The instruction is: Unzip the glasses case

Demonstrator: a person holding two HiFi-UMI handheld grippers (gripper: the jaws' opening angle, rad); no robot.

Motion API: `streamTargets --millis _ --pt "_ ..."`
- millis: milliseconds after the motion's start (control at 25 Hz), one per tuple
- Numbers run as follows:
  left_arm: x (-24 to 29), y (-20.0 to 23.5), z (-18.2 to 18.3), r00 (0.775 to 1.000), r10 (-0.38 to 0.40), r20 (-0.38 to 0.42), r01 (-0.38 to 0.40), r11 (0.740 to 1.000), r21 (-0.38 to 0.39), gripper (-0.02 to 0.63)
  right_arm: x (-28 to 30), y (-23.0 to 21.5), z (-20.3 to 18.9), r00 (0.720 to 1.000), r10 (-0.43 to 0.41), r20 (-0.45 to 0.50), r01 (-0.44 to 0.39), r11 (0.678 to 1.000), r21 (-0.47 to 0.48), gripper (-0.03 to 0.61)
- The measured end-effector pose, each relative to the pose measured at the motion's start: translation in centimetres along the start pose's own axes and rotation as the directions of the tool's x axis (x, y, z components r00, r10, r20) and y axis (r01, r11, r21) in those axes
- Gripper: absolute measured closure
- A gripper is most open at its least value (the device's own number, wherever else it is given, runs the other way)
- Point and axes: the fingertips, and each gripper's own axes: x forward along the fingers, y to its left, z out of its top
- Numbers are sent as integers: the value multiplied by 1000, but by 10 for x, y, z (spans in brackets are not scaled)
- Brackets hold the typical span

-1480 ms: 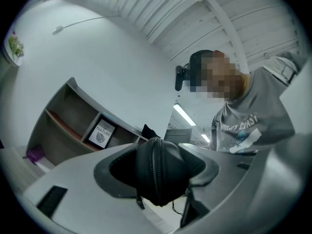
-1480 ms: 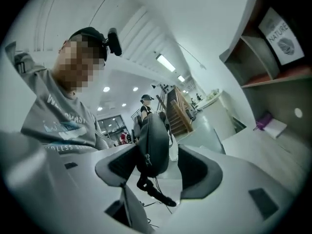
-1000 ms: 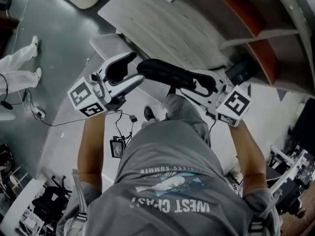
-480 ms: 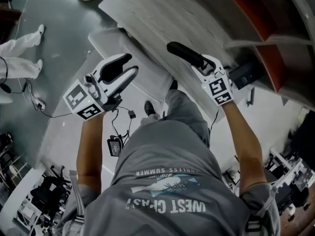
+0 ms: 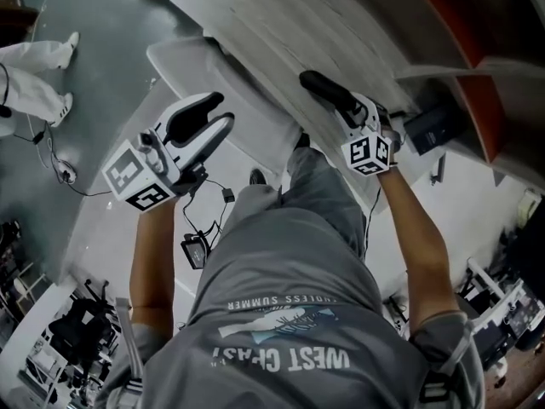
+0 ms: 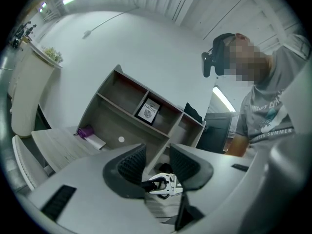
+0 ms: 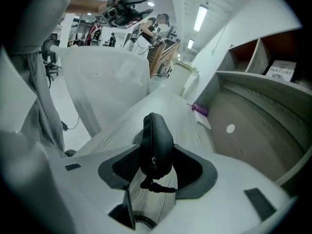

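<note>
A black zipped glasses case [image 7: 156, 143] stands on end between the pads of my right gripper [image 7: 158, 165], which is shut on it. Its zipper seam faces the camera, and a short black loop [image 7: 158, 186] hangs from its near end. From the head view the case [image 5: 322, 89] sticks out of the right gripper [image 5: 347, 116] over the desk's near edge. My left gripper [image 5: 218, 113] is held apart to the left, level. Its jaws are closing with nothing between them. Past the left gripper [image 6: 157, 156], the right gripper [image 6: 163, 185] shows in the distance.
A pale wooden desk [image 5: 281, 24] lies ahead, with a shelf unit [image 6: 141, 106] holding a framed print [image 6: 148, 112]. A purple object [image 7: 200, 109] lies on the desk. A white chair [image 5: 192, 58] stands left of the desk. Cables and a small device [image 5: 194, 250] lie on the floor.
The right gripper has dropped and rolled with the case, from across my body to the right, over the desk edge. The left gripper's jaws have narrowed and it has sunk a little.
</note>
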Motion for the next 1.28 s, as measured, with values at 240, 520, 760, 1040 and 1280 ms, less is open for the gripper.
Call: streamTargets --millis 240,520,760,1040,1280 --pt "-18 -25 -11 1000 -3 -6 3 1000 -6 471 -9 31 -26 995 4 -100 -17 991 -133 350" --pt "-43 -54 -15 999 -10 -36 11 1000 14 471 -38 44 -15 994 39 -104 -37 999 20 339" --pt "-51 -80 -4 1000 -18 -23 19 999 45 485 -88 44 39 1000 11 7 -12 981 192 366" --pt "-40 -106 13 999 -21 -31 25 991 132 523 -168 20 162 954 -77 291 -85 860 504 477" --pt "-42 -126 30 999 -14 -52 27 965 260 583 -225 13 257 895 -101 435 -174 819 547 549"
